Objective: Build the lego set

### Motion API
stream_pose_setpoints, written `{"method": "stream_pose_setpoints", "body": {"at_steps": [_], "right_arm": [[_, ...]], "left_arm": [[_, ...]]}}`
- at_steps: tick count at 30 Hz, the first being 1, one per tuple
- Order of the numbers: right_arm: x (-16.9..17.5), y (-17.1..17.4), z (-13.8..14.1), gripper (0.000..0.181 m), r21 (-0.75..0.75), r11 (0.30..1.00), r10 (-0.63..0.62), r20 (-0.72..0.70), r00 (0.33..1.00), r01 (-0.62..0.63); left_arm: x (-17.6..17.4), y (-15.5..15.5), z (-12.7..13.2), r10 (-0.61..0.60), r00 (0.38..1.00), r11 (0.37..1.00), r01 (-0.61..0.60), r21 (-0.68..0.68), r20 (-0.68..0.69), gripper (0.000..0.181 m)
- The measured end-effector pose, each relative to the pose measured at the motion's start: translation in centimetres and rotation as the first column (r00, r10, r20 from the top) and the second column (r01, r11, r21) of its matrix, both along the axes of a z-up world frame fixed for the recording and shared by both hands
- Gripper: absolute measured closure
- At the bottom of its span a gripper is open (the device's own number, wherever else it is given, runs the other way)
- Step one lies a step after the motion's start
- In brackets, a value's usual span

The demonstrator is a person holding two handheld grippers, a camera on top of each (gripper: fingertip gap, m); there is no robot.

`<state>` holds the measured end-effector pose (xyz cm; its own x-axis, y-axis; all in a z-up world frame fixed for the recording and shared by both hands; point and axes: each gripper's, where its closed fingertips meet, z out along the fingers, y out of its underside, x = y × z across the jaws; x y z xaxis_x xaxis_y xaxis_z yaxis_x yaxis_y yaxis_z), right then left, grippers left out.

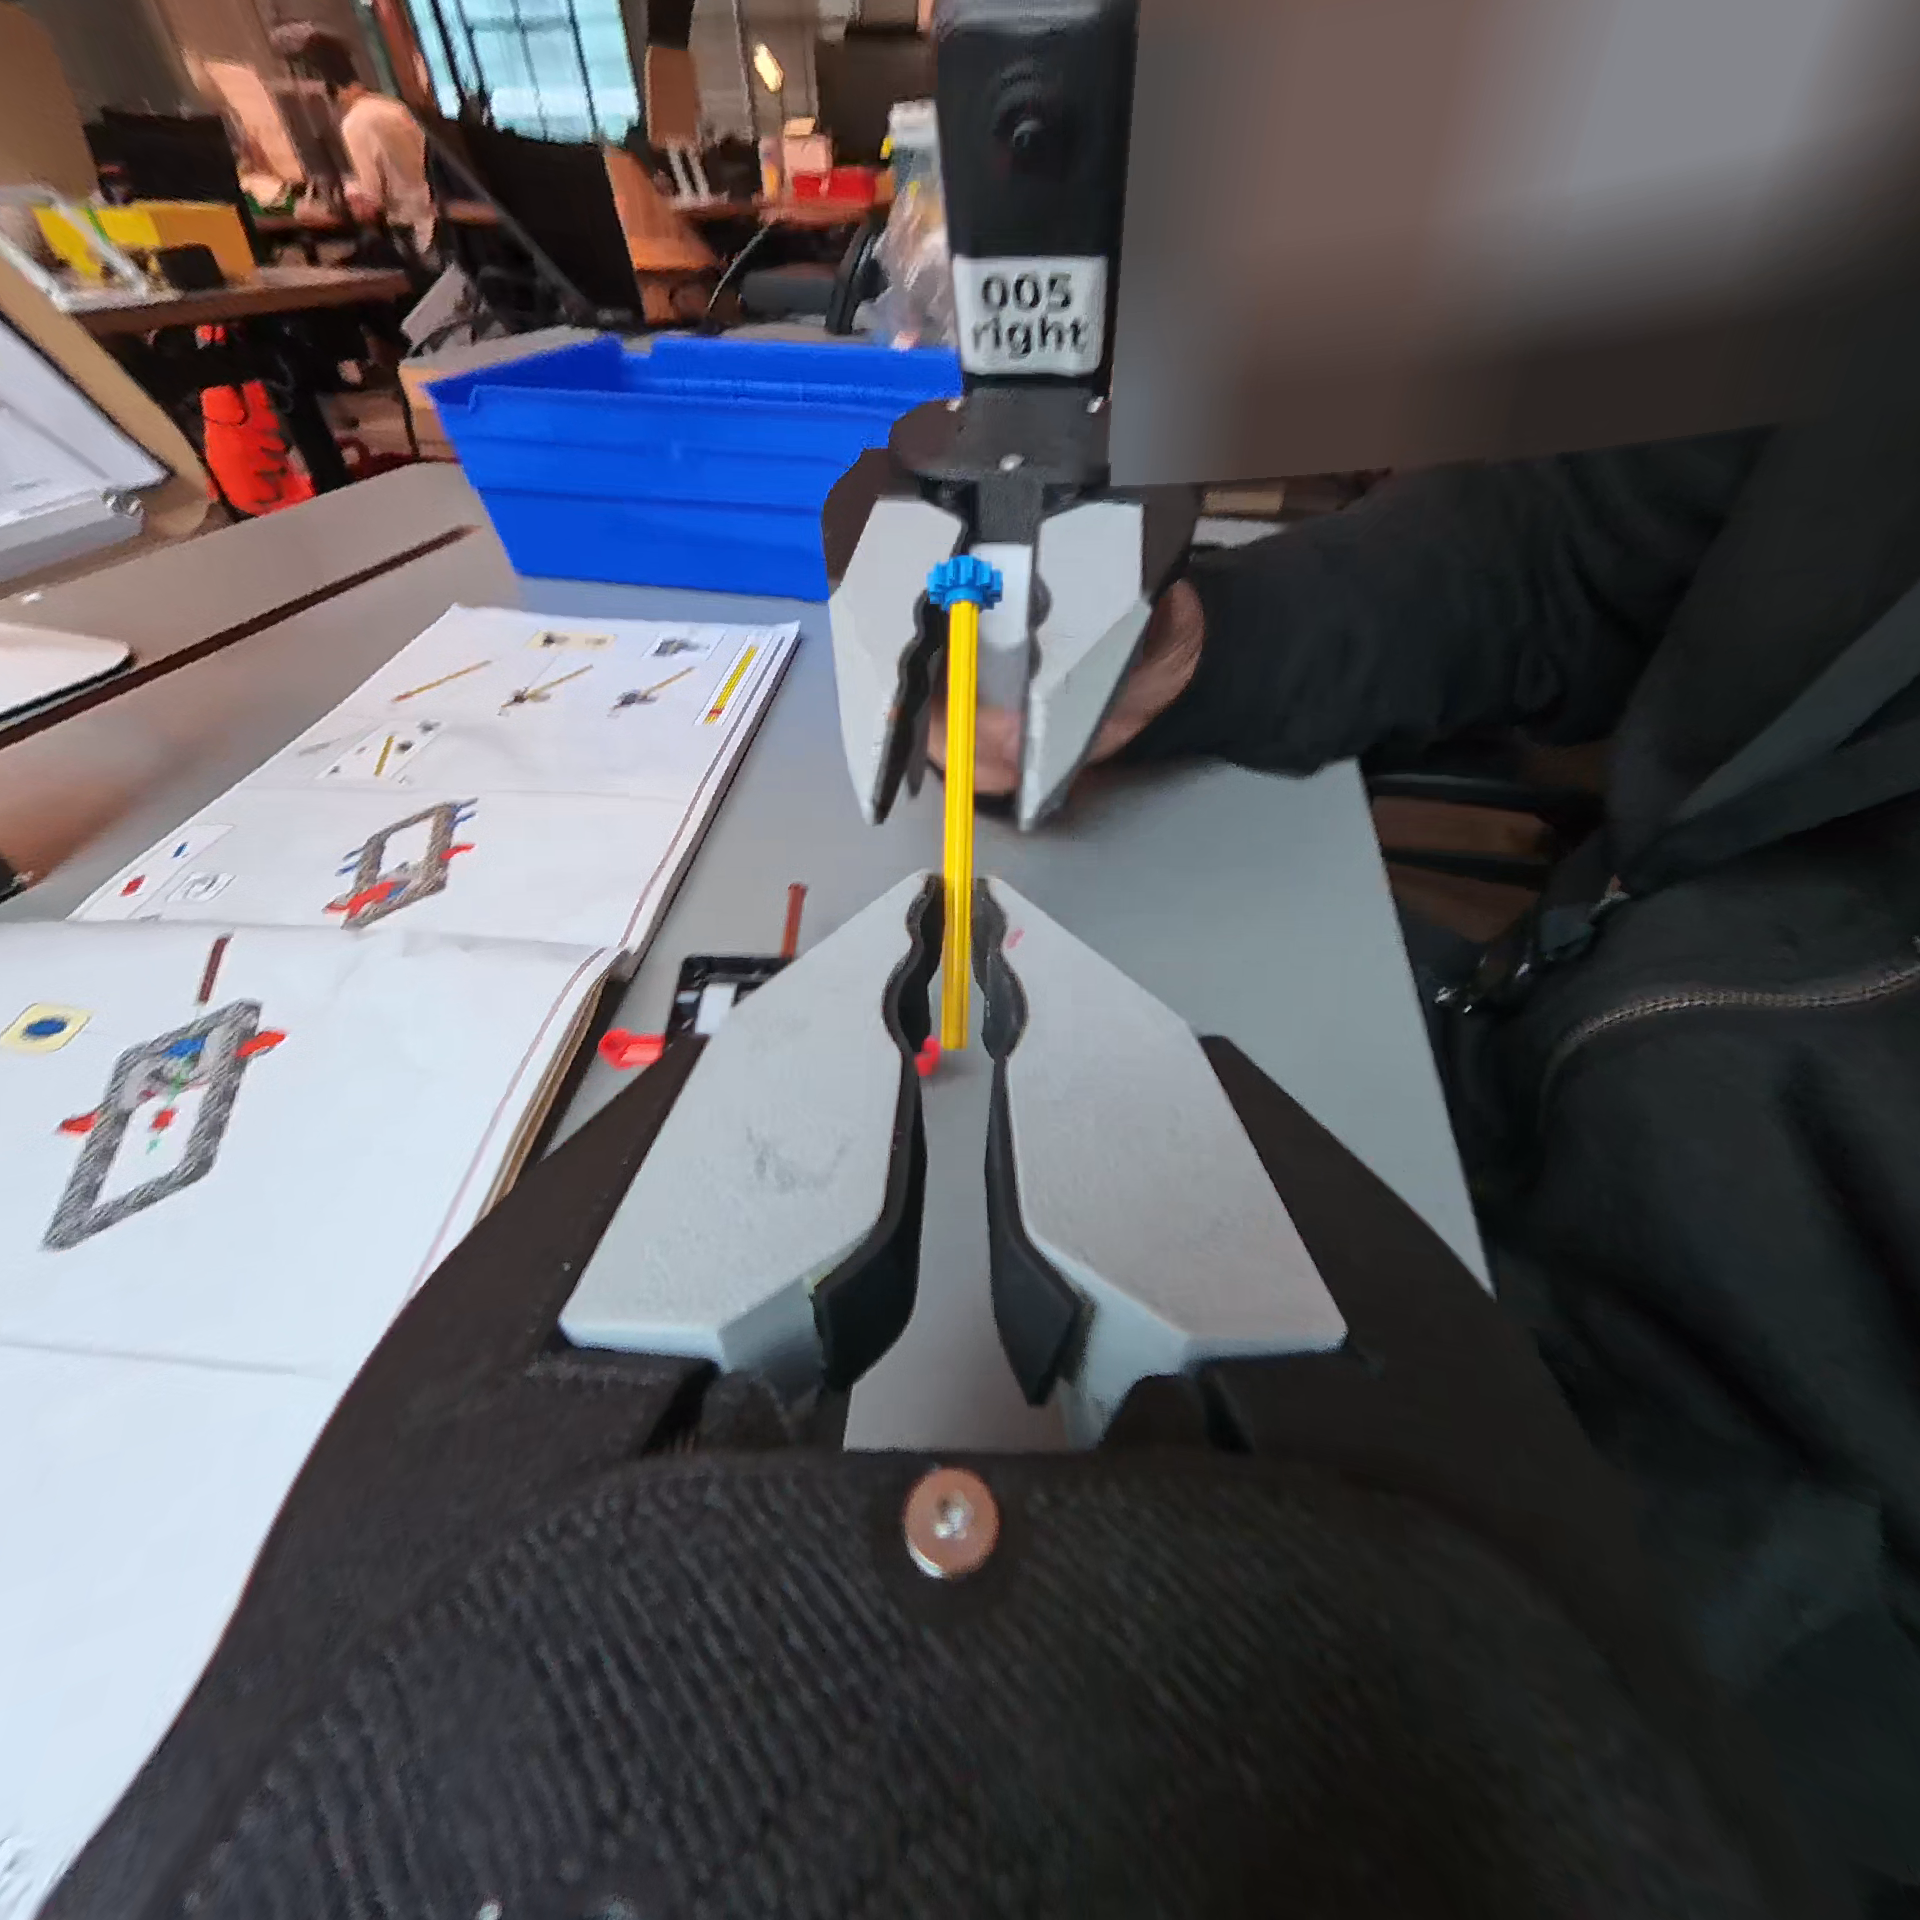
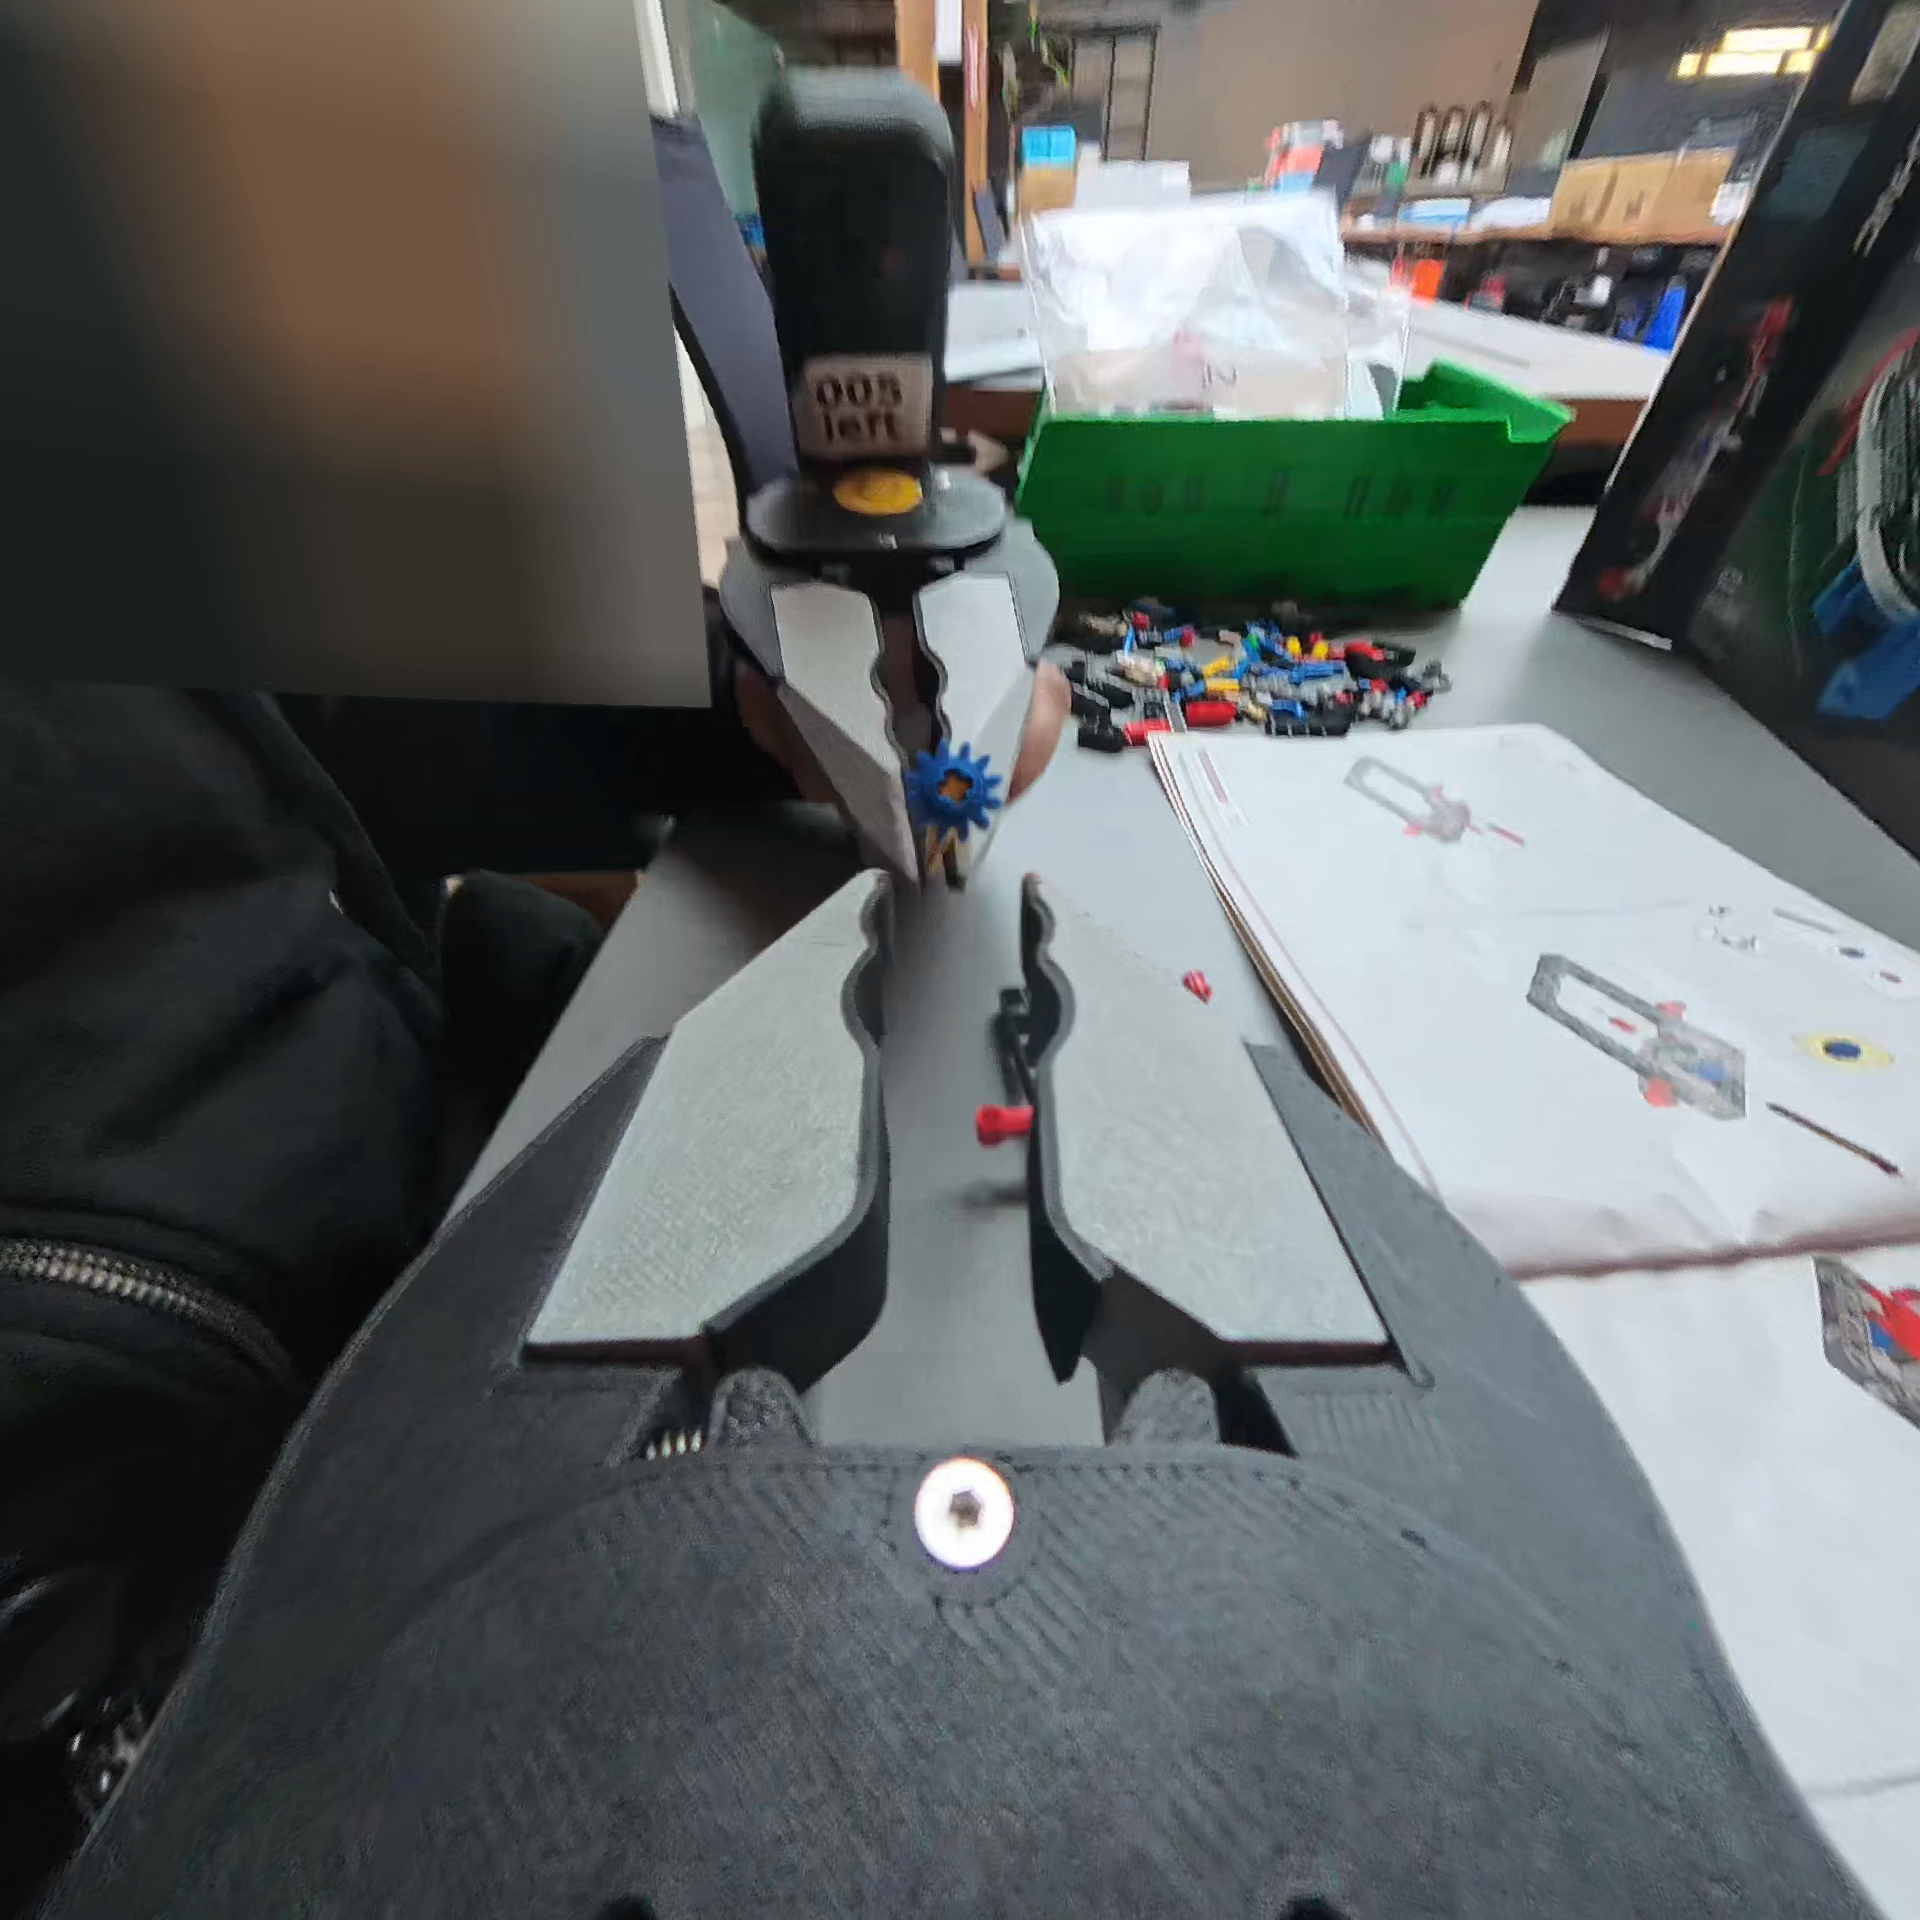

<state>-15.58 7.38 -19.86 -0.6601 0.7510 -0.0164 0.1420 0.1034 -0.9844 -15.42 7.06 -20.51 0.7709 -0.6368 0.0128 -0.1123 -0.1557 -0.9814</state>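
Left gripper (image 1: 956, 894) tight on thin yellow axle (image 1: 958, 790) w/ toothed blue gear (image 1: 964, 582); right gripper (image 2: 956, 883) wide.

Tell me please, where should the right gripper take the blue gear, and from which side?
Probably by its toothed rim, coming from the free end of the yellow axle. The blue gear sits at that tip, clear of the left gripper, which clamps the axle's other end. The right gripper is open, facing it.

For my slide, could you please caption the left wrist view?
Left tongs grip a yellow axle tipped with a blue gear.
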Motion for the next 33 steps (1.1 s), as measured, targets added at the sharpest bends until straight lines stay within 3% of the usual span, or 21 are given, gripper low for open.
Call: {"method": "stream_pose_setpoints", "body": {"at_steps": [6,10,21,29,33], "right_arm": [[0.0,5.1,-3.4,0.152,0.176,0.979,-0.118,0.099,0.988,0.1],[-0.1,7.0,-5.0,0.149,0.268,0.957,-0.153,0.126,0.98,0.115],[-0.9,6.4,-6.4,0.161,0.301,0.953,-0.04,0.216,0.976,-0.027],[-0.8,6.1,-6.4,0.181,0.3,0.952,-0.001,0.216,0.976,-0.066],[-1.0,6.2,-6.6,0.172,0.31,0.948,-0.005,0.218,0.976,-0.064]], "left_arm": [[-2.7,0.3,-3.4,0.064,0.989,0.978,-0.089,-0.187,-0.132,0.179],[-4.0,0.4,-5.3,0.086,0.952,0.963,-0.154,-0.219,-0.294,0.179],[-4.8,1.0,-6.7,0.09,0.909,0.956,-0.193,-0.22,-0.407,0.179],[-4.9,1.3,-7.4,0.072,0.894,0.951,-0.196,-0.241,-0.442,0.179],[-5.0,1.2,-7.4,0.076,0.893,0.949,-0.201,-0.242,-0.444,0.179]]}}
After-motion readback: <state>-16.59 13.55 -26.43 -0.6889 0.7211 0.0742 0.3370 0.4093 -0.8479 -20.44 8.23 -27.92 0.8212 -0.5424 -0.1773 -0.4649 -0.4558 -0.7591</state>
